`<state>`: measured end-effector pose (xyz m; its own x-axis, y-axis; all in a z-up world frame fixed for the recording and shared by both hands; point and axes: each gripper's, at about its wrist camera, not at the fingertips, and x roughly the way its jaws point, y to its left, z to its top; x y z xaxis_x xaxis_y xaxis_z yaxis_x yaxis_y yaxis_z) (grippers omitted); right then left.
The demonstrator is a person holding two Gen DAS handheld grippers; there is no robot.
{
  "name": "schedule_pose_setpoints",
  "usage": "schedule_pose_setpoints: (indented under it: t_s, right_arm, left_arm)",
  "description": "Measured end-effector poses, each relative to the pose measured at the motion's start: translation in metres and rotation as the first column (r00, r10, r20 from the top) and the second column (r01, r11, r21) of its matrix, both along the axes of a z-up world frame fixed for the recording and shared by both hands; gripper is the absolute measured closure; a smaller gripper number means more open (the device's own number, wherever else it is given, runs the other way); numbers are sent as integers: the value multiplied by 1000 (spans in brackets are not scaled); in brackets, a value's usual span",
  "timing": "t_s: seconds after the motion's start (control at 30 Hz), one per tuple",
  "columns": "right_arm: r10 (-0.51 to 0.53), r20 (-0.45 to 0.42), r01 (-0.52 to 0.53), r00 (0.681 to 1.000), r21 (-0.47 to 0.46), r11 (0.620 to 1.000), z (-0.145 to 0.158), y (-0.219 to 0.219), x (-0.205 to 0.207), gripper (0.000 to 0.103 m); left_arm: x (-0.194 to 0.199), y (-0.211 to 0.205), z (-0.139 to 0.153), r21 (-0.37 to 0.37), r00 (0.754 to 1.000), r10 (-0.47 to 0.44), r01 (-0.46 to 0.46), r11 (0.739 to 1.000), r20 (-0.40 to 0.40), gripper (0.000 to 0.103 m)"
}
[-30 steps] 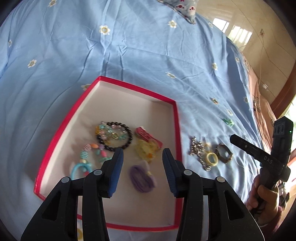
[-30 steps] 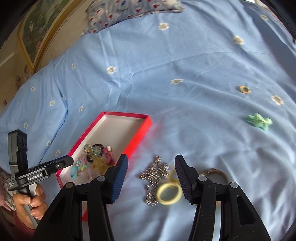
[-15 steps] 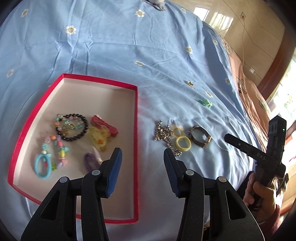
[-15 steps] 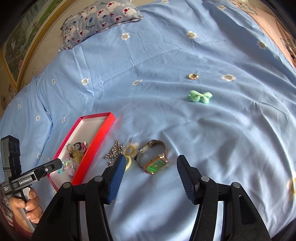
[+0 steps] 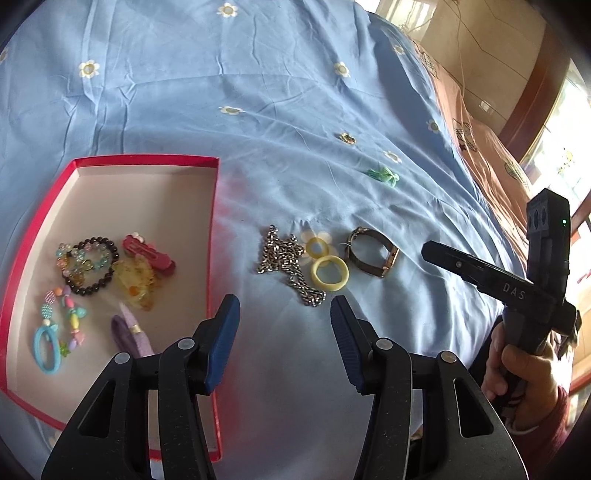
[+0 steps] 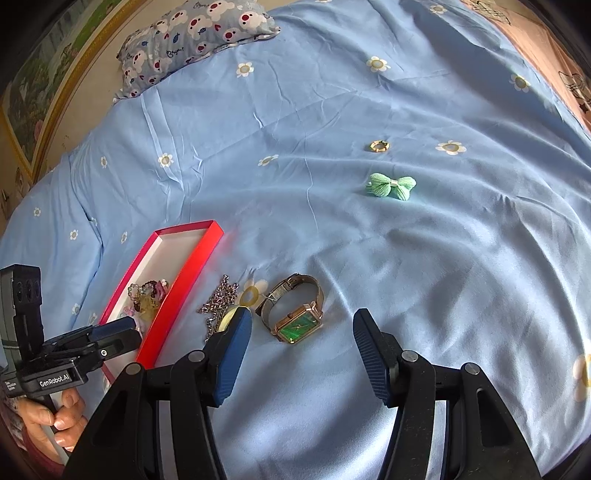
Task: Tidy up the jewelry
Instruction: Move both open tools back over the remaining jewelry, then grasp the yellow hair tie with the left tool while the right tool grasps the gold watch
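Fingers of both grippers stand spread wide and hold nothing: the left gripper [image 5: 284, 343] hangs over the bed [image 5: 258, 92] beside the box [image 5: 212, 221], its left finger covering part of the box's right wall, and the right gripper [image 6: 301, 350] hangs just short of the watch [image 6: 295, 314]. In the right view the left finger of that gripper hides most of the yellow ring [image 6: 231, 317] and the near end of the chain [image 6: 218, 299]; the box's red wall cuts off most of what lies inside. Writing reads "GenRobot.AI" on the left gripper's body and "DAS" on the right one. Just past the right fingers the watch lies on the sheet, square green dial in a gold case, mesh strap looped. In the left view the chain [image 5: 286, 264], silver and heaped, touches the yellow ring [image 5: 330, 273], with a smaller yellow ring [image 5: 317, 247] just behind and the watch [image 5: 371, 252] to their right. The box, red outside and white inside, holds a dark bead bracelet [image 5: 94, 266], a red clip [image 5: 147, 254], an amber piece [image 5: 136, 282], a purple band [image 5: 131, 332], a string of coloured beads and a blue ring [image 5: 46, 349]. Farther off lie a green bow [image 6: 390, 185] and a small gold ring [image 6: 379, 146], well apart from the rest. A pillow [image 6: 195, 33] lies at the bed's far end.
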<state>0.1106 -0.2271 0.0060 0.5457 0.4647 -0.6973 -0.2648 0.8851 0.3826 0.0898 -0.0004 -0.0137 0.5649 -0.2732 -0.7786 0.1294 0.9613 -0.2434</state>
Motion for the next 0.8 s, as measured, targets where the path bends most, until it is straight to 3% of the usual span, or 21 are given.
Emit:
schedule_pose_setpoints:
  t_s: [0.53, 0.7, 0.8]
  right_arm:
    - [78, -35, -80, 996, -82, 993, -15, 18, 32, 45]
    - [111, -61, -118, 992, -125, 985, -23, 26, 47, 57]
    - [130, -90, -142, 987, -152, 978, -31, 31, 55, 63]
  left_arm:
    - [34, -57, -15, 58, 986, -168, 167, 984, 5, 53]
    - [48, -67, -28, 80, 980, -197, 198, 977, -20, 54]
    - [56, -72, -41, 99, 977, -205, 210, 973, -57, 68]
